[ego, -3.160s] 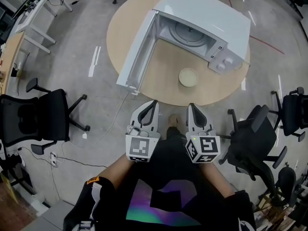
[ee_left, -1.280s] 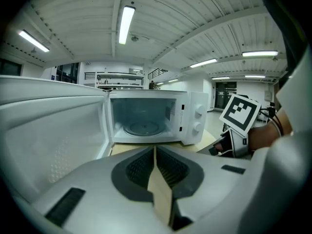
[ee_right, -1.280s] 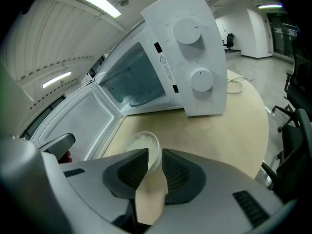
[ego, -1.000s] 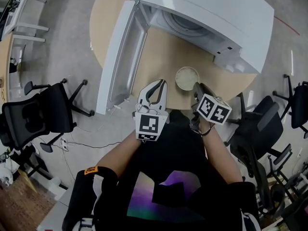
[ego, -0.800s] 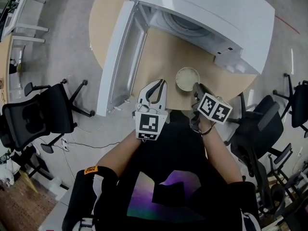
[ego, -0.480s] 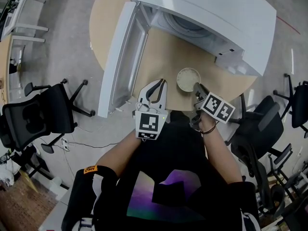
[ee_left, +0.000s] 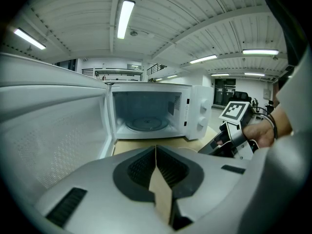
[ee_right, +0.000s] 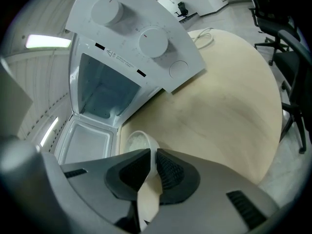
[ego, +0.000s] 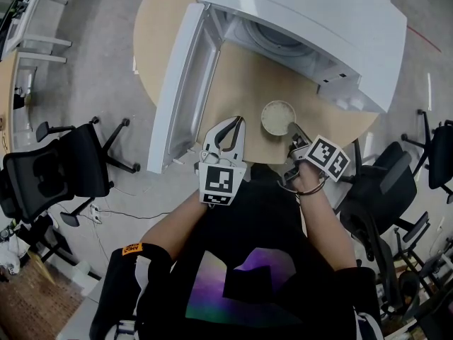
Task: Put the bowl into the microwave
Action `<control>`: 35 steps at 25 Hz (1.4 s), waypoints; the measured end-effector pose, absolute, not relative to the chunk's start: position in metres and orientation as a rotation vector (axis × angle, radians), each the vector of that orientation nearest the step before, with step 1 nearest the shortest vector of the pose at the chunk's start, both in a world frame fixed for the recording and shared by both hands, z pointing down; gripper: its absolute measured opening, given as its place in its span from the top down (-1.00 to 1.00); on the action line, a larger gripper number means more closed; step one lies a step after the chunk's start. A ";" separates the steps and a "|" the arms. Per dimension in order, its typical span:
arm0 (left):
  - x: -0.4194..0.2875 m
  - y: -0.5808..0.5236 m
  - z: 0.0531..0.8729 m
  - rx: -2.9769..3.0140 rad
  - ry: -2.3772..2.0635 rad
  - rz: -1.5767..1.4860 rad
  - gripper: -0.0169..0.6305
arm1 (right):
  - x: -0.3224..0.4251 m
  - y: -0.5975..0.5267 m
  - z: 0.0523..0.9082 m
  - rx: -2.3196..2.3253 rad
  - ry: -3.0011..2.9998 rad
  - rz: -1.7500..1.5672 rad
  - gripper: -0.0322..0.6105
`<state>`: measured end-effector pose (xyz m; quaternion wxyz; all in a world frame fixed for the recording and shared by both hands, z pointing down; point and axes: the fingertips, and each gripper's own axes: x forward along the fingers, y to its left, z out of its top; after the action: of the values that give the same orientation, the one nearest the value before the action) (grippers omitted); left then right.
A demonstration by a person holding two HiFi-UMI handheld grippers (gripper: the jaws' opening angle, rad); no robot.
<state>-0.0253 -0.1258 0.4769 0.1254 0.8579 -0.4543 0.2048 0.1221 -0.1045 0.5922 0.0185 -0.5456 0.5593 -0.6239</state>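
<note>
Right gripper (ee_right: 152, 154) fingers (ee_right: 127, 172) pinch the bowl (ee_right: 138, 141) rim.

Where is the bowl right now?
In the head view the bowl sits on the round table, just in front of the open microwave and right of centre. The right gripper is clamped on its near rim.

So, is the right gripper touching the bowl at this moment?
Touching. The right gripper view shows the rim of the bowl standing between the jaws of the right gripper. Both jaws lie against it, and no gap shows on either side.
</note>
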 end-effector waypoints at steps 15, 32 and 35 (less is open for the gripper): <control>-0.034 -0.124 0.470 2.513 -1.319 0.596 0.81 | 0.116 -0.103 0.584 -1.655 1.580 -1.925 0.77; -0.045 -0.128 0.470 2.505 -1.314 0.579 0.81 | 0.095 -0.163 0.527 -1.622 1.605 -1.768 0.77; -0.047 -0.132 0.470 2.497 -1.324 0.563 0.81 | 0.094 -0.170 0.521 -1.629 1.613 -1.756 0.77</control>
<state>-0.0469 -0.1322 0.4701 0.1294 0.8592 -0.4555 0.1938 0.0938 -0.1700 0.5210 0.1269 -0.5595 0.5541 -0.6032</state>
